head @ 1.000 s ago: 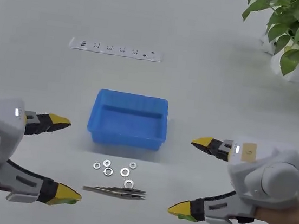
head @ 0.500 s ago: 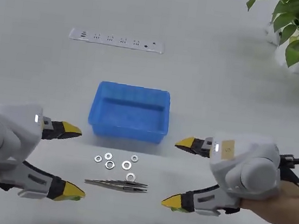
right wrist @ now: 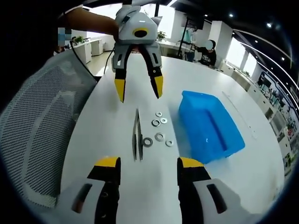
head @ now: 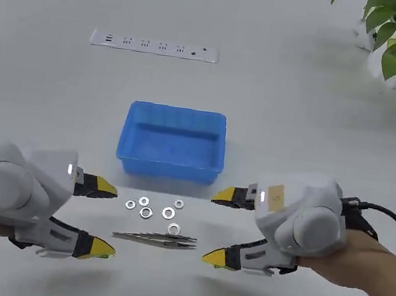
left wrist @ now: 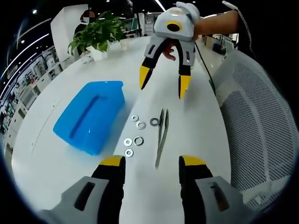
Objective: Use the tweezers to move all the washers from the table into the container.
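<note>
Progress: nothing moved yet; six washers (head: 146, 213) lie on the table (head: 296, 117), and the container (head: 168, 171) looks empty.
Tweezers (head: 154, 238): thin bright metal, flat beside the washers, untouched.
Left gripper (head: 108, 218): spread, holding nothing.
Right gripper (head: 215, 226): spread, holding nothing.
Materials: flat metal rings; smooth blue plastic tray; matte white table.

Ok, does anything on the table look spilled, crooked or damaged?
Nothing stands out. The washers lie flat in a loose cluster between the upright blue container and the tweezers, and the left gripper and right gripper hang open at either side.
</note>
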The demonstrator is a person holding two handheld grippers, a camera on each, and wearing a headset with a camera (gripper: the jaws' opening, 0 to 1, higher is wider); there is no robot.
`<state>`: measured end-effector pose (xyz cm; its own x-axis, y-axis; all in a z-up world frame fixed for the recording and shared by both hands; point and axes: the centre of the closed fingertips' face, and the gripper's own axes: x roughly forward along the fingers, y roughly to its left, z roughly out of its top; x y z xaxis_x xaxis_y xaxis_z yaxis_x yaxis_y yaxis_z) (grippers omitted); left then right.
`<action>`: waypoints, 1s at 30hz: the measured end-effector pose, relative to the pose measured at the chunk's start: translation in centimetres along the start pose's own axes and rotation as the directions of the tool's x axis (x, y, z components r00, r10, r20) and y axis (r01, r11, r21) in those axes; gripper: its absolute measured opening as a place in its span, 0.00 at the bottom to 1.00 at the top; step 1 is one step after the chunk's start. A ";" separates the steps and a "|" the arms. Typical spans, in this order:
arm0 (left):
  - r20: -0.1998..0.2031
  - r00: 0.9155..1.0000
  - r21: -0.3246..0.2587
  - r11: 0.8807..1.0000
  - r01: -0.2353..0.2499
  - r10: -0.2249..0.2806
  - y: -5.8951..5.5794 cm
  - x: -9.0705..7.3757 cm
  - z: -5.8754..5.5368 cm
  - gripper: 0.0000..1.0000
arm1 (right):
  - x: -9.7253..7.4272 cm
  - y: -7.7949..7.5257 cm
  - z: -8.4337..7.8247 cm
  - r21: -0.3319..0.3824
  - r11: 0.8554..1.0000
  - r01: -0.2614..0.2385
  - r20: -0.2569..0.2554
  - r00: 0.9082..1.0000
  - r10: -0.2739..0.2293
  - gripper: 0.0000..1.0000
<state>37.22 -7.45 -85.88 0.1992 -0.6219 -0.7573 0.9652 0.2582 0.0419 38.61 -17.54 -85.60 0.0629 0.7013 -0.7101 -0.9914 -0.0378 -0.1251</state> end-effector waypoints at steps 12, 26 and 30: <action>-0.054 0.998 0.037 0.998 0.043 -0.041 -0.5 1.0 -1.0 0.31 | 1.7 0.8 0.7 -0.023 0.998 -0.065 -0.013 0.998 0.065 0.31; -0.089 0.994 0.066 0.995 0.074 -0.068 -0.5 1.8 -1.8 0.15 | 3.8 2.1 0.7 -0.061 0.990 -0.127 -0.052 0.991 0.124 0.19; -0.093 0.993 0.074 0.994 0.083 -0.076 -0.7 2.1 -1.8 0.13 | 4.2 2.1 0.7 -0.067 0.990 -0.127 -0.060 0.991 0.123 0.17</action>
<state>36.69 -7.56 -88.69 0.1084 -0.5681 -0.8158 0.9883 0.1503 0.0267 36.75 -14.15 -88.36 -0.0529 0.6471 -0.7606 -0.9814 -0.1744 -0.0802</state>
